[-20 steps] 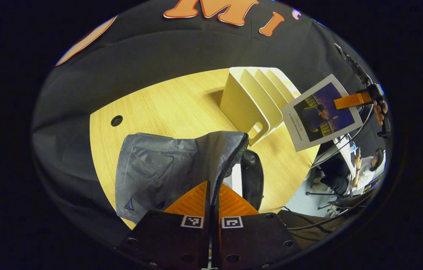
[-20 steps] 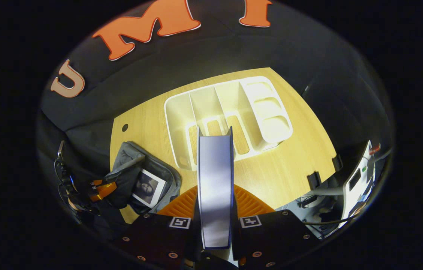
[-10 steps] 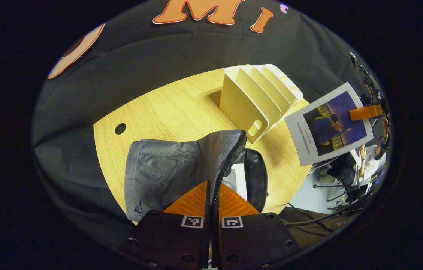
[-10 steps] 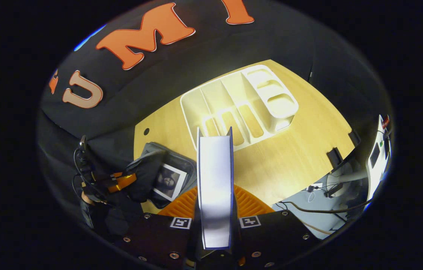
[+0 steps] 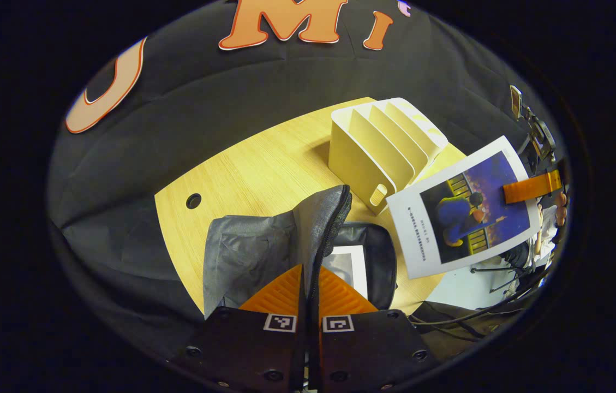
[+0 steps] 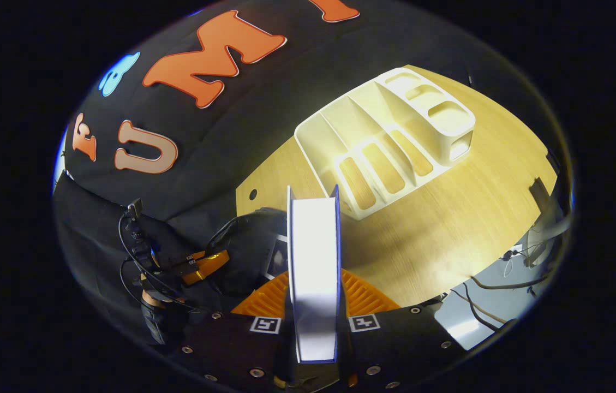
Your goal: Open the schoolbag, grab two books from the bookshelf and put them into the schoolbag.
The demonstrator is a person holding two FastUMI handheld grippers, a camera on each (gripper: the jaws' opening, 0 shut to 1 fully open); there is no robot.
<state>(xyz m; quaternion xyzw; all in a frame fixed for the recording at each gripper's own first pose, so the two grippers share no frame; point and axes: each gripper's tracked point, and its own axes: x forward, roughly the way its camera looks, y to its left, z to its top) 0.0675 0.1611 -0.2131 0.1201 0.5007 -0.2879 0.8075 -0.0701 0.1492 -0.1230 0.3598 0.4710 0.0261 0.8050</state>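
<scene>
Left gripper view: the left hand-held gripper point(image 5: 308, 284) is closed on the raised zipper edge of the grey schoolbag point(image 5: 264, 245), with both fingers pressing the flap. The flap is held up, and the bag's mouth gapes to the right of it. The schoolbag lies at the near edge of the desk point(image 5: 253, 164). One book with a white border point(image 5: 347, 267) lies inside the open compartment. A round cable hole point(image 5: 193, 201) sits in the desk surface towards the left edge. The cream bookshelf point(image 5: 384, 147) stands towards the far right part of the desk, its slots holding no books. Further right, the second book point(image 5: 463, 215), its cover bearing a blue picture on white, hangs in the air above the desk's right edge, near the bag's mouth. The right hand-held gripper point(image 5: 528, 187) pinches it at its upper right corner.

Right gripper view: the left hand-held gripper point(image 6: 204, 265) is at lower left, on the dark bag flap point(image 6: 247, 251). In the centre, the right hand-held gripper point(image 6: 313, 289) is clamped on the second book point(image 6: 313, 262), seen edge-on between both fingers. The bookshelf point(image 6: 389, 142) stands beyond, upper right.
</scene>
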